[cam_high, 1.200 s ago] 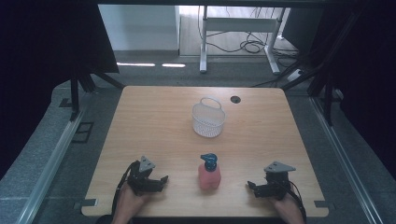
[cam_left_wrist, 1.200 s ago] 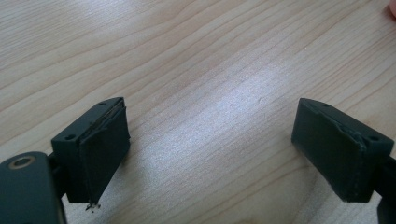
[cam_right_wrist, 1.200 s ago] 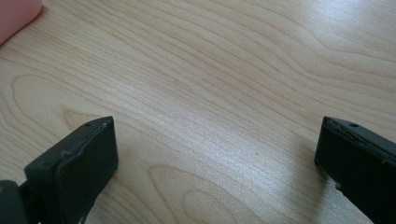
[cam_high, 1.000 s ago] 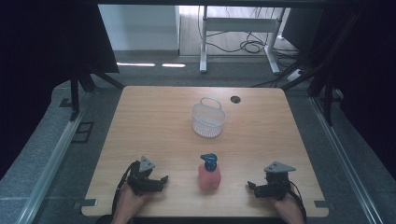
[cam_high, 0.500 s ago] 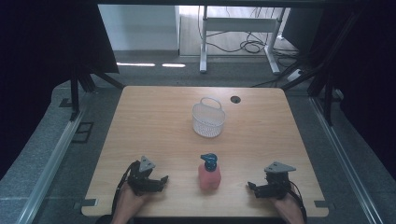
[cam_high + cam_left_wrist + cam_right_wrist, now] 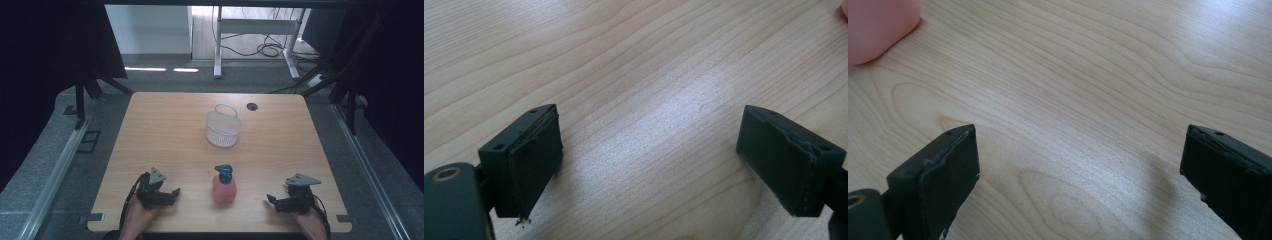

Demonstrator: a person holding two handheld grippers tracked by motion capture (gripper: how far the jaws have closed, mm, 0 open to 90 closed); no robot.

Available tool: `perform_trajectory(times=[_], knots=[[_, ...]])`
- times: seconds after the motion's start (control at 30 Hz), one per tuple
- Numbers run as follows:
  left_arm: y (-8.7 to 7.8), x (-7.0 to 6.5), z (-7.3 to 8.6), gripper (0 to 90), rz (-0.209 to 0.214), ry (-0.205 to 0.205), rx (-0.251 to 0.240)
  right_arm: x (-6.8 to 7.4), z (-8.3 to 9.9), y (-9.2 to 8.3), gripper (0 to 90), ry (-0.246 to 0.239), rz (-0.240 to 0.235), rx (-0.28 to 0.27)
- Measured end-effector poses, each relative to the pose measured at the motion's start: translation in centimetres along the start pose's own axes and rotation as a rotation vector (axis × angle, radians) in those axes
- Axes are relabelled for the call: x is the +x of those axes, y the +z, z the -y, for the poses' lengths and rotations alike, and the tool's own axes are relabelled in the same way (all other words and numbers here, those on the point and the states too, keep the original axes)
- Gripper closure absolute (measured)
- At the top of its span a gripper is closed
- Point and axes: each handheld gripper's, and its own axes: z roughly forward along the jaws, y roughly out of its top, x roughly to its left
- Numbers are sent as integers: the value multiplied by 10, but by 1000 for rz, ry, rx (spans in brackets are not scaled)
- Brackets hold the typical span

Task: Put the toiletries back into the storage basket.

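Note:
A pink bottle with a blue pump top (image 6: 224, 186) stands upright near the table's front edge, between my two grippers. My left gripper (image 6: 173, 192) rests on the wood to its left, open, with bare table between its jaws (image 6: 651, 160). My right gripper (image 6: 270, 200) rests to the bottom right of the bottle, open as well, nothing between its jaws (image 6: 1080, 175). A pink edge of the bottle (image 6: 878, 25) shows at the top left of the right gripper view. A white mesh basket (image 6: 223, 127) with a handle stands further back at the table's middle.
The wooden table (image 6: 165, 130) has a round black cable hole (image 6: 251, 106) at the back right of the basket. Dark curtains flank both sides; a white desk frame (image 6: 255, 30) and cables lie on the floor beyond.

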Motion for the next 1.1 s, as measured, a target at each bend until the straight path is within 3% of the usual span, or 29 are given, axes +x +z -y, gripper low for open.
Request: perform_trajectory(times=[0.27, 1.1], knots=[[0, 0, 0, 108, -2, -2, 0, 6, -3, -5, 2, -33, -19, -7], [0, -1, 0, 108, -3, -5, -1, 23, -18, -20, 0, -57, -62, -60]])
